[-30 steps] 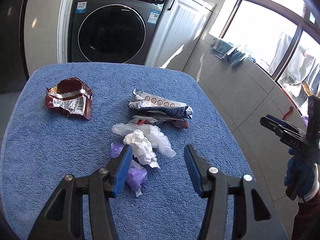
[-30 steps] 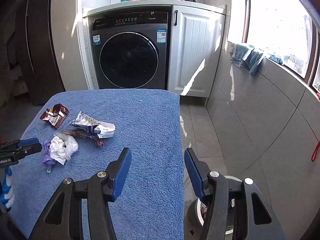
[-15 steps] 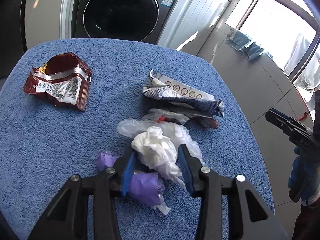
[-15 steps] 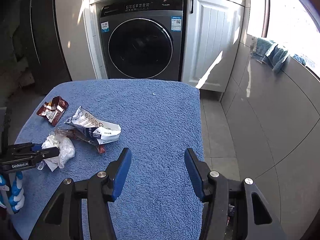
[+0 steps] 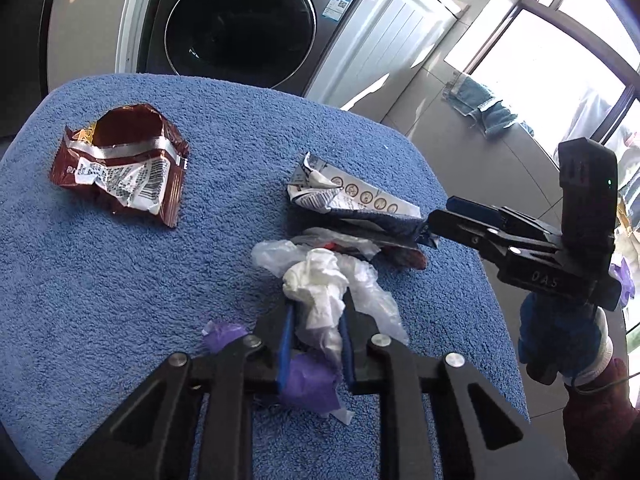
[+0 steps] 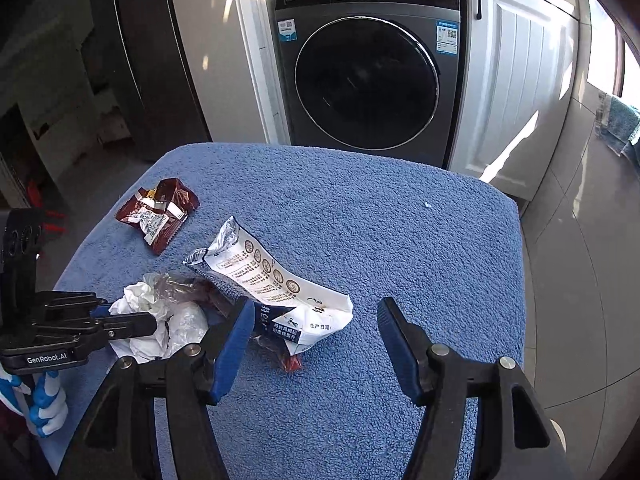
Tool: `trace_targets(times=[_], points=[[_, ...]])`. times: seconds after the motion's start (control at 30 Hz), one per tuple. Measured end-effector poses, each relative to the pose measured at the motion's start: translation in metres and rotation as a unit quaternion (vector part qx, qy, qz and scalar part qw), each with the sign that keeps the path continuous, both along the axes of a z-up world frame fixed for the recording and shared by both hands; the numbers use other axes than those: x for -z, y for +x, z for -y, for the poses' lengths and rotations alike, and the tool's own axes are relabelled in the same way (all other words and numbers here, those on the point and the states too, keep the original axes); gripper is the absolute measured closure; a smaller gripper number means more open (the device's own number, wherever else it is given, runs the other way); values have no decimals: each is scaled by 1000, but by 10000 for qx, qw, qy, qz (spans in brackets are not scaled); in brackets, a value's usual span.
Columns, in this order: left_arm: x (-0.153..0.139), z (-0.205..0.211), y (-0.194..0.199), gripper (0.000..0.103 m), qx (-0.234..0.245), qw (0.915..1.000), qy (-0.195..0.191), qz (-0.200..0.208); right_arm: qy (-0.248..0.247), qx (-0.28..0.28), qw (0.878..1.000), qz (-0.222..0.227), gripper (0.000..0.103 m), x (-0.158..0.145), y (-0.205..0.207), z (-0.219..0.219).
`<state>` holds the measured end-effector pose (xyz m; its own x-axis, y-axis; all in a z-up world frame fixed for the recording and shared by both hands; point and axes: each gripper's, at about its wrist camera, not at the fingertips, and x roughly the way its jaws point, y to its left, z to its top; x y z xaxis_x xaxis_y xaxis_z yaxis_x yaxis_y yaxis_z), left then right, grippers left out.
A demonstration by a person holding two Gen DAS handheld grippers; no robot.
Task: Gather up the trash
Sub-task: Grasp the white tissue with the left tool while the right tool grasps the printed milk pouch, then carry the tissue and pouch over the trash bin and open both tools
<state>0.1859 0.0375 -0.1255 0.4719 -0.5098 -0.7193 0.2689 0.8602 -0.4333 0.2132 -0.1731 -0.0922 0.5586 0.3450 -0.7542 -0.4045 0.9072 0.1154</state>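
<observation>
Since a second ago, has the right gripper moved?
Yes. The right gripper has swung left across the blue towel-covered table, from its right edge to the white printed snack wrapper.

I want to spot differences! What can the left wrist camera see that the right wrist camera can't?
Only the left wrist view shows purple trash under the left tool, whose jaws are closing on the white tissue, and a bright window. Only the right wrist view shows the right tool with its jaws opening, nothing between them. Both show the brown wrapper, the white packet and the washing machine.
</observation>
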Motion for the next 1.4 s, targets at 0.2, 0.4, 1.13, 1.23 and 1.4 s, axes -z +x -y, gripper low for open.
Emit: trace_targets(times=[0.2, 0.4, 1.13, 1.23, 1.4], points=[[-11, -5, -3, 85, 18, 9999, -69, 102, -68, -655, 9974, -293, 31, 13, 32, -22], [-12, -12, -6, 85, -38, 9999, -104, 120, -387, -976, 9930, -546, 35, 28, 50, -35], [-61, -18, -52, 86, -37, 9977, -142, 667, 55, -156, 9995, 270, 71, -30, -12, 6], [-73, -24, -60, 86, -192, 9967, -78, 782, 149, -59, 9989, 450, 71, -45, -32, 13], [-90, -24, -64, 87, -450, 9949, 138, 891, 99, 106, 9973, 722, 71, -70, -58, 30]])
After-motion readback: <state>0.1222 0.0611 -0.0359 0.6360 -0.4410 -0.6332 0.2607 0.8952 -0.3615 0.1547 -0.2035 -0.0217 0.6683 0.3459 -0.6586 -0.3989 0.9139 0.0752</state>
